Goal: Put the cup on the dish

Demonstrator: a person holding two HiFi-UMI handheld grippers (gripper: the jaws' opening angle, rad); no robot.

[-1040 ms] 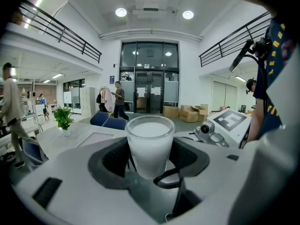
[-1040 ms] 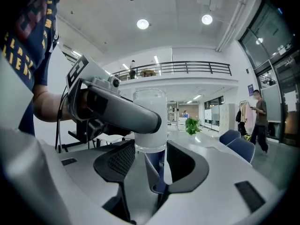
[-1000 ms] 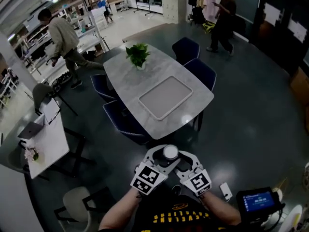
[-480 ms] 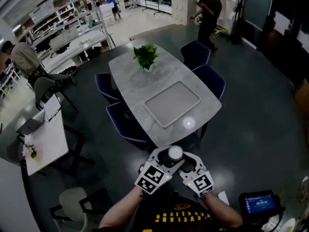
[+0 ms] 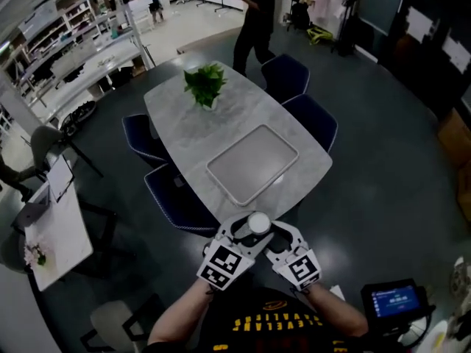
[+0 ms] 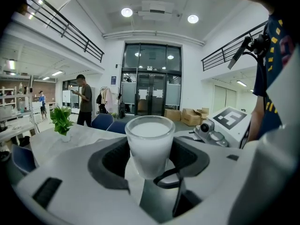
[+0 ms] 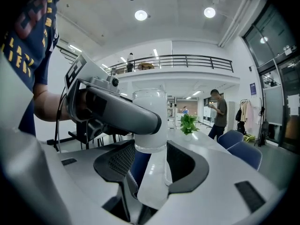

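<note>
Worktop (image 5: 184,123) edge sits closer to the cup (image 5: 259,223) than 0.5 s ago; person (image 5: 254,17) behind it has walked left. Left tool (image 5: 243,234) and right tool (image 5: 278,235) both closed on the 1 upright frosted cup, held in air just short of that edge. Plant (image 5: 204,83) on far end.

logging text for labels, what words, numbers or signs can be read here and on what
None can be read for sure.
Shirt: yellow print, too blurred.
Screen: too small.
Marker cubes: black squares, no letters.
Cup: no print.
</note>
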